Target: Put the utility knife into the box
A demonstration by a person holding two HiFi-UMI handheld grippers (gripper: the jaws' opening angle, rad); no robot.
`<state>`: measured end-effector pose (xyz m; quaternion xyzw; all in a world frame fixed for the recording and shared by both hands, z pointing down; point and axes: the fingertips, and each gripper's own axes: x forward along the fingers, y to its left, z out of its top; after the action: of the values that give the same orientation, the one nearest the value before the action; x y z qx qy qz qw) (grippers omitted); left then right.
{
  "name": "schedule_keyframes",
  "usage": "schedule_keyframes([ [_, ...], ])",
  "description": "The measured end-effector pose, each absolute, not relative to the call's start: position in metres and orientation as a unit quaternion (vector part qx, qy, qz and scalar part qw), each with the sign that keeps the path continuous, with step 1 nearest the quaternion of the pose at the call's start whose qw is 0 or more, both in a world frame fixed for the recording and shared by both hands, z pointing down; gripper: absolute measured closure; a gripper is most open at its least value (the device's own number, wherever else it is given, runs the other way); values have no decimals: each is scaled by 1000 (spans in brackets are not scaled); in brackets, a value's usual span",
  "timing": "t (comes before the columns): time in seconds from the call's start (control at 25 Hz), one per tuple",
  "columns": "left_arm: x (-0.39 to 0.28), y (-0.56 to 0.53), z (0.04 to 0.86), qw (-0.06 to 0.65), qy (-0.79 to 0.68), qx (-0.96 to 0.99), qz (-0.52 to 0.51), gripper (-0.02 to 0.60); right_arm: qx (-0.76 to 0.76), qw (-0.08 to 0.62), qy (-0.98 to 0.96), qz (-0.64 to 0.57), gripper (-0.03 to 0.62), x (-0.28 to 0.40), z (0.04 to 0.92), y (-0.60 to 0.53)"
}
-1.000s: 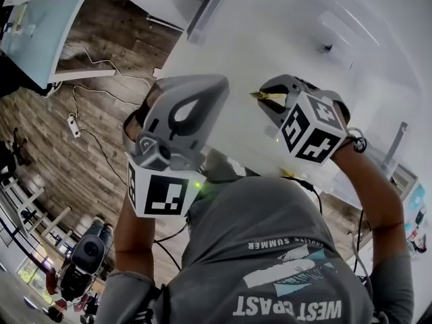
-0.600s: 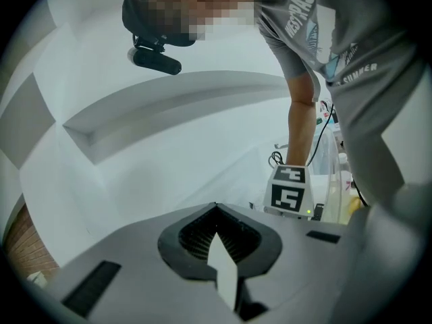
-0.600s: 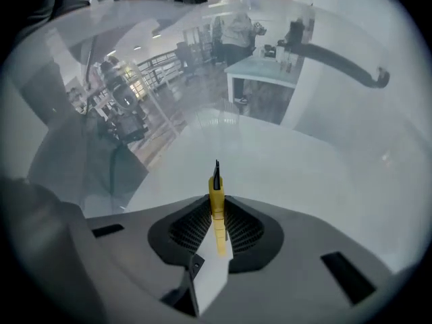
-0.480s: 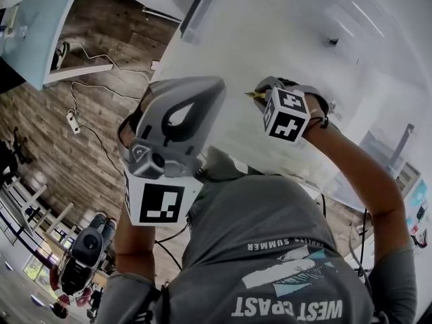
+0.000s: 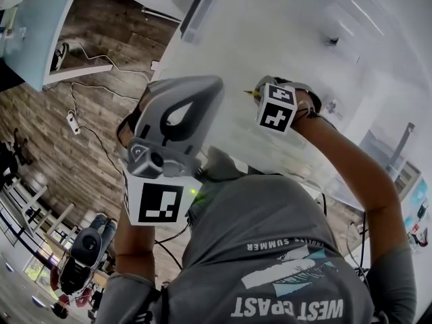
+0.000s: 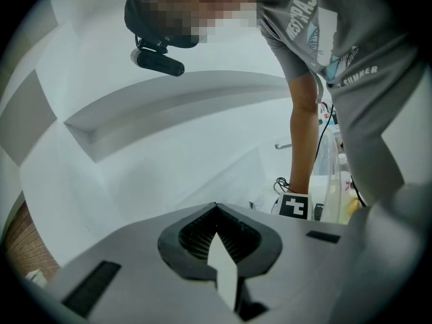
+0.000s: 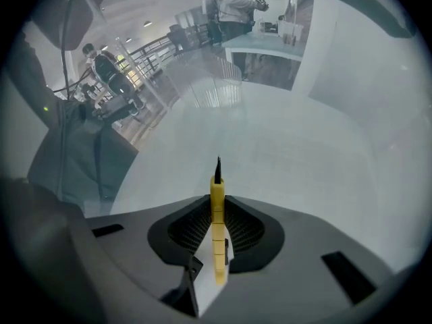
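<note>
A yellow utility knife (image 7: 217, 229) stands edge-on between the jaws of my right gripper (image 7: 217, 201), its dark blade tip (image 7: 217, 167) poking out past them. That gripper is shut on the knife and points steeply down at the white table (image 7: 283, 147). In the head view the right gripper (image 5: 260, 93) is small and low over the table, with the yellow knife tip (image 5: 252, 94) at its left. My left gripper (image 5: 214, 85) is held up close to the camera, shut with nothing in it. In the left gripper view its jaws (image 6: 216, 211) meet over the table. No box shows clearly.
A clear ribbed container (image 7: 210, 90) sits far across the table. A clear plastic bin (image 6: 332, 181) stands beside the right arm. Cables and a power strip (image 5: 73, 123) lie on the wooden floor at the left. People stand at a far counter (image 7: 263, 42).
The right gripper has sunk toward the white table with the knife still in it, shrinking and shifting up and left in the head view. The left gripper has stayed put.
</note>
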<state>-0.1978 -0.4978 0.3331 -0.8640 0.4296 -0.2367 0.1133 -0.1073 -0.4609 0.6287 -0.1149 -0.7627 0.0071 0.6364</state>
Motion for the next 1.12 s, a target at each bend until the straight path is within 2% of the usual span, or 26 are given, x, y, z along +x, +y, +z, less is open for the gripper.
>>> schedule_keyframes([
  [0.16, -199, -496, 333, 112, 433, -863, -235, 574, -120, 639, -760, 7, 517, -103, 633, -458],
  [0.24, -200, -494, 333, 111, 435, -862, -234, 574, -125, 638, -760, 5, 469, -102, 634, -455],
  [0.48, -204, -484, 327, 113, 444, -858, -233, 574, -101, 619, -778, -36, 467, -106, 607, -462],
  [0.52, -205, -483, 325, 115, 445, -857, -232, 574, -91, 610, -785, -52, 473, -109, 598, -466],
  [0.6, -205, -480, 323, 119, 449, -855, -231, 574, -64, 585, -803, -91, 569, -117, 575, -476],
  [0.64, -205, -478, 321, 121, 451, -854, -230, 574, -50, 572, -812, -109, 583, -121, 562, -481],
  [1.12, -197, -439, 286, 158, 470, -840, -221, 574, 39, 462, -858, -220, 583, -138, 394, -481],
])
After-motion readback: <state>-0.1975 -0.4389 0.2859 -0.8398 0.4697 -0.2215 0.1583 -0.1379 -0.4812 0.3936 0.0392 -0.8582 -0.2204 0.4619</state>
